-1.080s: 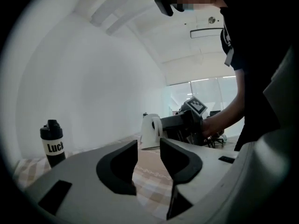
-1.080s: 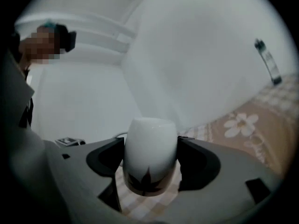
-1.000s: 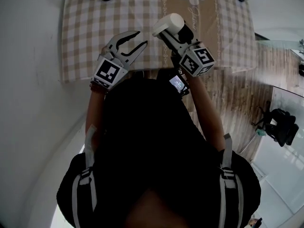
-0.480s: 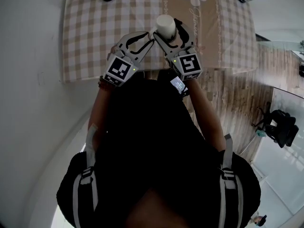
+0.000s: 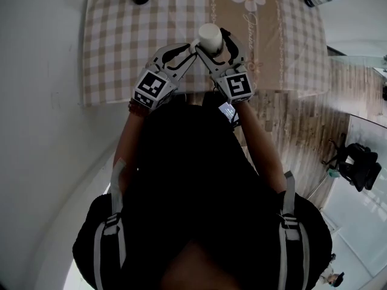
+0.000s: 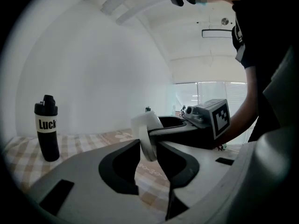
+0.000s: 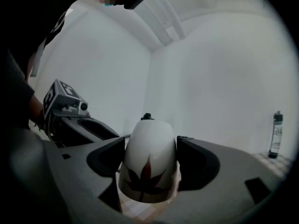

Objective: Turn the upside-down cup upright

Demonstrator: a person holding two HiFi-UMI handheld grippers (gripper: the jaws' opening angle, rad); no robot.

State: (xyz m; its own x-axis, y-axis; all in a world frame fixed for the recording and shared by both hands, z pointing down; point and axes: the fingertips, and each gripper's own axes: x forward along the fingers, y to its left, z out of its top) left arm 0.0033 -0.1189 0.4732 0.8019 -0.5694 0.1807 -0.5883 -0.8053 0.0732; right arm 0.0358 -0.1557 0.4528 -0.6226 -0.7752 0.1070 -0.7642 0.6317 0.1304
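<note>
Cup [image 7: 148,164] location: clamped across its body between the jaws of the right tongs [image 7: 150,146], with the leaf print facing back along the tongs. It appears to hang clear above the checked bench [image 5: 121,53].

Left tongs [image 6: 148,146]: these meet the right tongs tip to tip. The jaws have just been closing and now pinch a thin white part of the cup. Whether that part is the rim or a handle cannot be told.

Orientation: the end away from the bench looks narrower and closed. The cup is therefore judged not yet upright, although the views do not settle this.

Hazards from this state:

1. Opposed grips. Both tongs hold one rigid cup. If either wrist rolls while both stay clamped, the thin-edge pinch may act as a lever. It could twist the cup out of the right tongs or strain the pinched part.
2. Slip. The wall looks smooth and tapered. A body clamp on a taper tends to squeeze the cup toward its narrow end, more so during a turn.
3. Early release. If the right tongs open before the left pinch is proven, the whole weight hangs from a narrow contact. The cup may swing or drop to the bench.
4. Hard landing. A tilted set-down could tip the cup onto its side.

A black bottle [image 6: 46,127] stands well beyond the left tongs and is judged no obstacle.
</note>
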